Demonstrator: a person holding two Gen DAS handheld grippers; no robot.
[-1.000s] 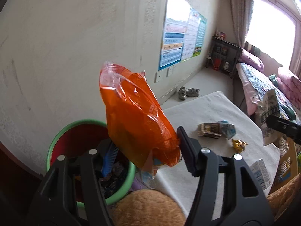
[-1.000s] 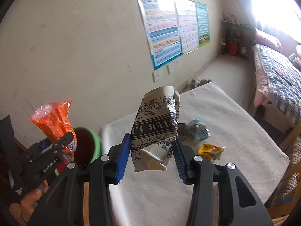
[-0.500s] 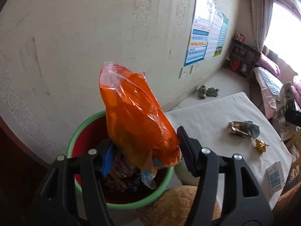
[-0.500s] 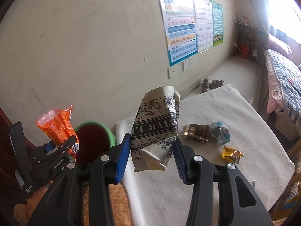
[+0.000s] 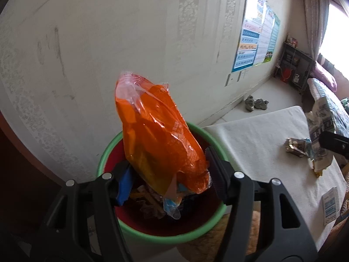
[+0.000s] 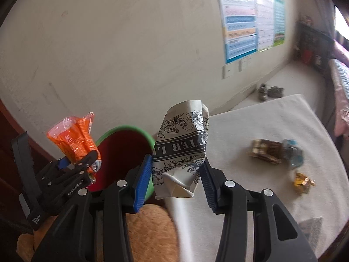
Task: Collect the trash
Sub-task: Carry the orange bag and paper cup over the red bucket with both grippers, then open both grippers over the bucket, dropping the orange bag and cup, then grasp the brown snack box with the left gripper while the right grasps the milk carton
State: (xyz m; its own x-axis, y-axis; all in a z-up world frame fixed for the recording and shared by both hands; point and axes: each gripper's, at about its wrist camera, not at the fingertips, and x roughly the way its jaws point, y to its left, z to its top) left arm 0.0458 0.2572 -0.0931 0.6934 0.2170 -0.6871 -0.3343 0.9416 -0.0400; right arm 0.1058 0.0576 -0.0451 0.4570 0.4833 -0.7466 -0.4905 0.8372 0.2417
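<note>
**Both hands now at the bin, each with a piece of trash**

Since a second ago I have swung both grippers away from the table toward the wall: the bin that sat low at the left edge of my left view now fills the space under my left gripper, and in my right view it has come up just behind my left blue pad

The white-covered table (image 6: 250, 131) runs off to the right of both views, its near corner just beside the bin. The bin (image 5: 150, 232) is red inside with a green rim, standing against the pale wall, with wrappers already lying in the bottom. My left gripper (image 5: 169, 175) hangs over its opening, jaws pinching the lower end of an orange plastic bag (image 5: 157, 135) that stands up tall between them. My right gripper (image 6: 175, 178) is clamped on a crumpled paper bag (image 6: 182, 150) with black floral print and lettering, held upright over the table corner, next to the bin's rim and not over the opening

Left on the table, well apart from the bin: a brown-and-blue wrapper (image 6: 274, 151), a small yellow wrapper (image 6: 303, 182) nearer me, and a white printed packet (image 5: 330, 205) at the near edge
</note>
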